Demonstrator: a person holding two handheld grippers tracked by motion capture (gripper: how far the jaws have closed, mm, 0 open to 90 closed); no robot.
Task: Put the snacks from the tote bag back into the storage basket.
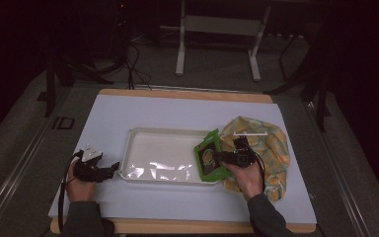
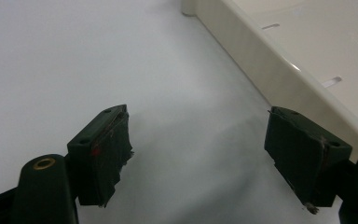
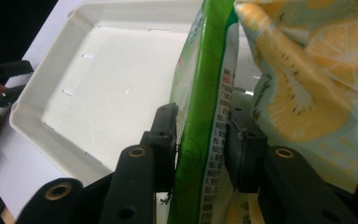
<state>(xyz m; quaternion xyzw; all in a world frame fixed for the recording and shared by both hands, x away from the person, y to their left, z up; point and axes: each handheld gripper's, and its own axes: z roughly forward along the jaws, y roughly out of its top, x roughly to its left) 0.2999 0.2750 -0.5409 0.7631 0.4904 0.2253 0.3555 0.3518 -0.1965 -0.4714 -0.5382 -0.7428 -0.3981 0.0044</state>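
Note:
A green snack packet [image 1: 208, 158] stands on edge at the right end of the white tray [image 1: 128, 148], tilted against a lemon-print fabric bag [image 1: 272, 143]. My right gripper [image 1: 217, 157] reaches in from the right. In the right gripper view the green packet [image 3: 200, 70] fills the gap of the right gripper [image 3: 200, 122], and both pads touch its faces. My left gripper [image 1: 112, 169] rests on the table just left of the tray. The left gripper view shows the left gripper [image 2: 198, 135] wide open over bare white tabletop, beside the tray wall [image 2: 261, 60].
The tray [image 3: 42, 121] has nothing lying on its floor. The lemon-print bag [image 3: 317, 84] lies crumpled at the table's right side, under and behind my right hand. A metal stand [image 1: 217, 39] is on the floor beyond the far table edge.

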